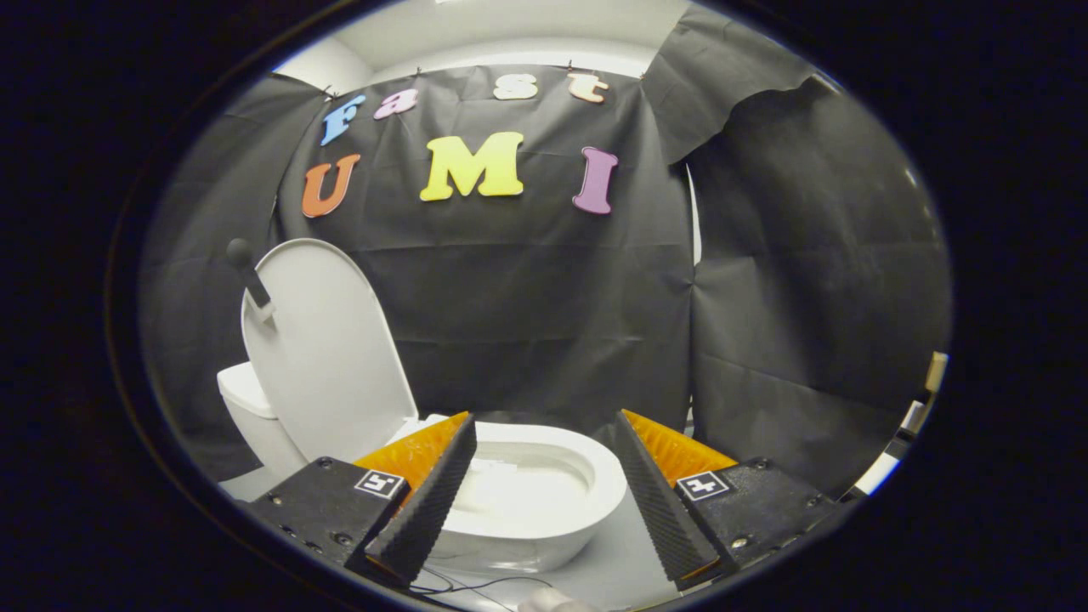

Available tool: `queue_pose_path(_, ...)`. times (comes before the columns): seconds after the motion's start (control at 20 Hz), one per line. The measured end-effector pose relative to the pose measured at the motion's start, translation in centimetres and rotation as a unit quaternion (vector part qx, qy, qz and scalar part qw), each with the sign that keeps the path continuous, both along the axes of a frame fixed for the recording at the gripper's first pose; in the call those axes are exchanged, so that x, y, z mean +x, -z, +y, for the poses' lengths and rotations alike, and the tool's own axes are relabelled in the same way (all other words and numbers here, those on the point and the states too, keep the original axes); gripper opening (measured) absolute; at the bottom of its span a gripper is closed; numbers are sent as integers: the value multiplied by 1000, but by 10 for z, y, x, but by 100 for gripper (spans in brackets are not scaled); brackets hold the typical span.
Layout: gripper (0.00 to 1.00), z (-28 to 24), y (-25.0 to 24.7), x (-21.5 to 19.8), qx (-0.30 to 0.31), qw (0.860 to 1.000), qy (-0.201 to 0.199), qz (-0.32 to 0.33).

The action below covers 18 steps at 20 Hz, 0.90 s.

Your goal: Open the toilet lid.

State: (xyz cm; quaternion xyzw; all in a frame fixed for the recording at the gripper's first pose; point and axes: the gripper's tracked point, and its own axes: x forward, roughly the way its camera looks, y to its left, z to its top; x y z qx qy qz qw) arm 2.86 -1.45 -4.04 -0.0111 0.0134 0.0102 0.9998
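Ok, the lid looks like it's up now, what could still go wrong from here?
1. The lid stands raised, slightly tilted by the tank; if it isn't past balance, it might drop back onto the bowl.
2. The open claw holds nothing and sits near the bowl's rim; a careless move could knock it.
3. The handle on the lid's edge could snag.

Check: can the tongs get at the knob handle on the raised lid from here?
Probably yes. The tongs are open and empty, and nothing stands between them and the handle on the upright lid, beyond the bowl.

Dim, sharp fisheye view, edges bowed; overhead light brightens the toilet bowl (544,476).
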Motion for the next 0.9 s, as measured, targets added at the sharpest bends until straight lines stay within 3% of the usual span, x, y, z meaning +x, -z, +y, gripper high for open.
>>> queue_pose_path(0.9, 100, 2, 4, 1, 3, 1000, -1, 6)
